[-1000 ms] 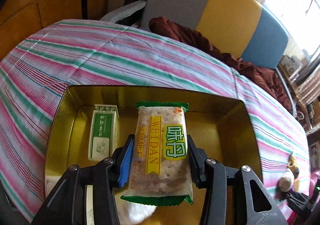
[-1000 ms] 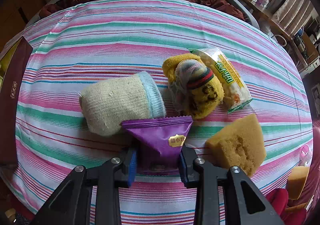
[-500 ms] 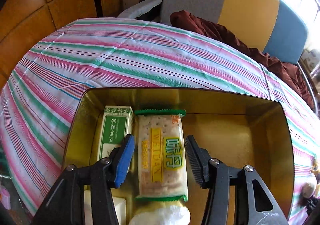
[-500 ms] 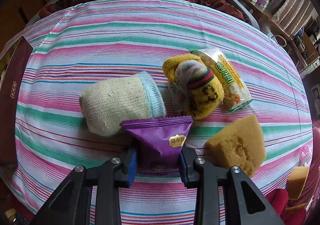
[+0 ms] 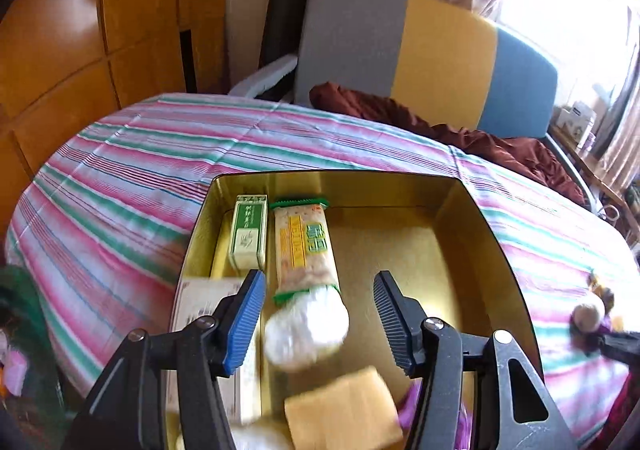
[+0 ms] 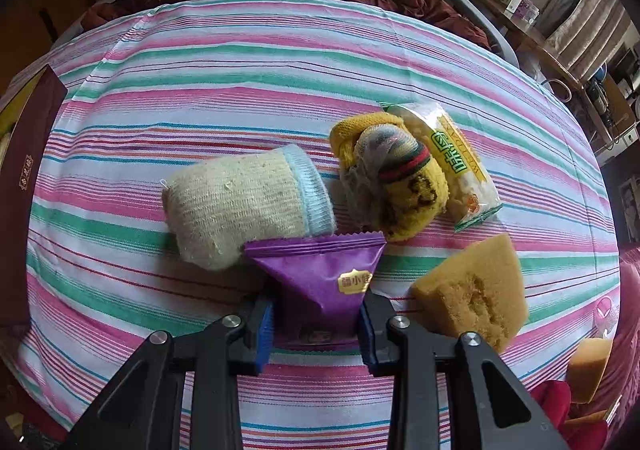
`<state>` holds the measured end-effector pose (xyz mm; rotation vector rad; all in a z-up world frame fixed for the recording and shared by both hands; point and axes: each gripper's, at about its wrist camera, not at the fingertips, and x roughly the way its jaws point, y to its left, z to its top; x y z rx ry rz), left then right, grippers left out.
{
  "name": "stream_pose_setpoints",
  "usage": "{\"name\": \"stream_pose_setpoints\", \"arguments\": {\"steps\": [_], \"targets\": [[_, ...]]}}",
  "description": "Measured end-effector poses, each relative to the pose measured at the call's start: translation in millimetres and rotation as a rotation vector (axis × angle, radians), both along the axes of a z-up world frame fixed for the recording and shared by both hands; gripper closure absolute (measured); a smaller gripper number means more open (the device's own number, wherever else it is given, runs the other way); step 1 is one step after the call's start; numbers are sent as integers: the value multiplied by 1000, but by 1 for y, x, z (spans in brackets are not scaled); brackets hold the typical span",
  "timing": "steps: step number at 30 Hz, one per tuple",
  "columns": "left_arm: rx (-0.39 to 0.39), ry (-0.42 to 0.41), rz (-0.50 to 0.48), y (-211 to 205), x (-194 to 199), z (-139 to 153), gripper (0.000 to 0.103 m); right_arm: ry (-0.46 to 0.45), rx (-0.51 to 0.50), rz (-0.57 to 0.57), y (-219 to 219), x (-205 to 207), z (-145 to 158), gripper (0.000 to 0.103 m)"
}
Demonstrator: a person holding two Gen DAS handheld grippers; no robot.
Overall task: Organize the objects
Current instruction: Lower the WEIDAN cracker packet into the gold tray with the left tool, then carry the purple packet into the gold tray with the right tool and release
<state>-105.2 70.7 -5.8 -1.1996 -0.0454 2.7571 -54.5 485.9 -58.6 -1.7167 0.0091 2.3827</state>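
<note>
In the left wrist view my left gripper (image 5: 318, 314) is open and empty above a gold tin box (image 5: 472, 210). In the box lie a WEIDAN cracker packet (image 5: 304, 248), a small green box (image 5: 248, 236), a white rolled sock (image 5: 306, 332), a yellow sponge (image 5: 344, 410) and a white carton (image 5: 200, 306). In the right wrist view my right gripper (image 6: 316, 324) is shut on a purple snack packet (image 6: 324, 278) at the striped cloth.
On the striped tablecloth (image 6: 260, 50) lie a cream rolled sock (image 6: 244, 206), a yellow patterned sock (image 6: 392, 178), a second cracker packet (image 6: 452, 158) and a yellow sponge wedge (image 6: 476, 294). The maroon box side (image 6: 24, 170) stands at left. A sofa (image 5: 440, 50) is behind.
My left gripper opened, released the cracker packet into the gold box and drew back and up. My right gripper stayed still, shut on the purple packet.
</note>
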Motion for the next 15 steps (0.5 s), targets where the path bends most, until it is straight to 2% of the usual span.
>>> {"name": "stream_pose_setpoints", "arguments": {"steps": [4,15], "targets": [[-18,50,-9,-1,28,8,33,3,16,25,-7,1,1,70],[-62,120,-61,-8,64,18,31,19,-122,161,-52,24,6,70]]}}
